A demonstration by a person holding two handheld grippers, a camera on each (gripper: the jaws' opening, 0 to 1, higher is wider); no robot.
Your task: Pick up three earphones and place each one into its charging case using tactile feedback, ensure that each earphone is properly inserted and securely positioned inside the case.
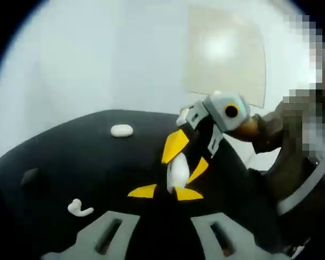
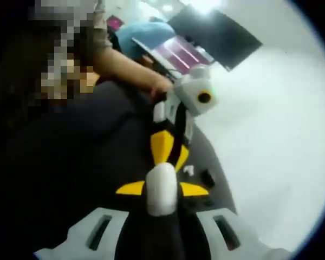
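A white charging case (image 2: 161,195) is held upright above the black table, with my right gripper (image 2: 162,189) shut on it. In the left gripper view the same case (image 1: 179,165) hangs between the right gripper's (image 1: 177,172) yellow fingers. My left gripper (image 1: 166,192) meets the case's end with its yellow tips a narrow gap apart; what lies between them is hidden. It comes in from above as the left gripper (image 2: 172,161) in the right gripper view. A loose white earphone (image 1: 78,208) lies near left on the table. A second white case (image 1: 122,130) lies farther back.
The black table (image 1: 70,157) ends in a curved far edge against a pale floor. A dark case-like object (image 1: 31,176) sits at its left. A small white piece (image 2: 188,170) and a black object (image 2: 207,177) lie beyond the held case. A person's arm (image 2: 124,67) reaches in.
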